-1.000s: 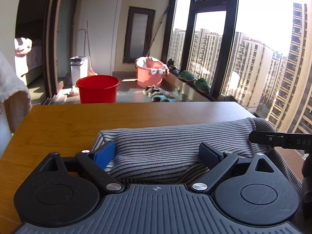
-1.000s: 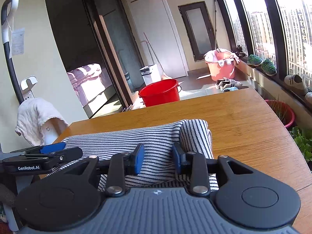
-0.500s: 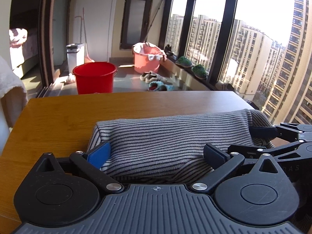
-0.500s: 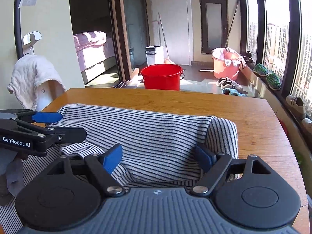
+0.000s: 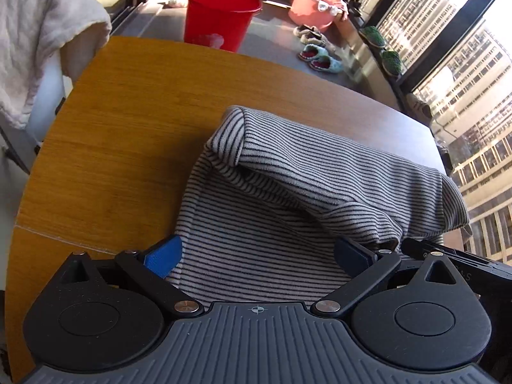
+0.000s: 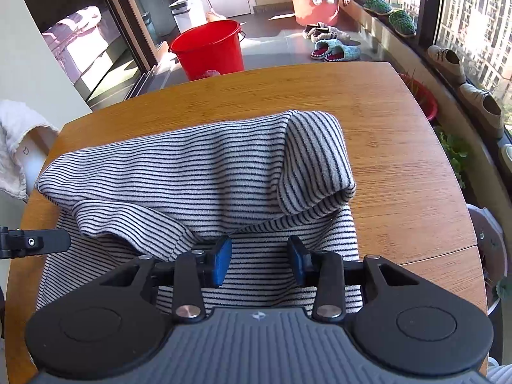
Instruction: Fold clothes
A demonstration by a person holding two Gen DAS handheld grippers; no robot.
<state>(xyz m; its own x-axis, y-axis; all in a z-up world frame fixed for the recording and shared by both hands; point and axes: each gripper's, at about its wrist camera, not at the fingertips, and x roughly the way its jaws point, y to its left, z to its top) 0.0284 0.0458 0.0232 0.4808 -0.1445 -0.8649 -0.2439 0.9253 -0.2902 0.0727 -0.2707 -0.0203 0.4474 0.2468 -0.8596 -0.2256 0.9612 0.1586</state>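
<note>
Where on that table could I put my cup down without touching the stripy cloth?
Bare wood runs along the far edge of the table, between the cloth and the red bucket on the floor beyond. There is more on the window side, and on the side by the white towel. The near middle is crowded: cloth plus both claws.

left gripper (image 5: 256, 256): jaws spread wide | striped garment (image 5: 288, 198): folded over on wooden table (image 5: 128, 128)

Hard daylight enters through windows (image 5: 448, 64) at two o'clock; glare on floor (image 6: 281, 35); table (image 5: 128, 134) evenly lit; strong fisheye curvature at edges; focus sharp.
</note>
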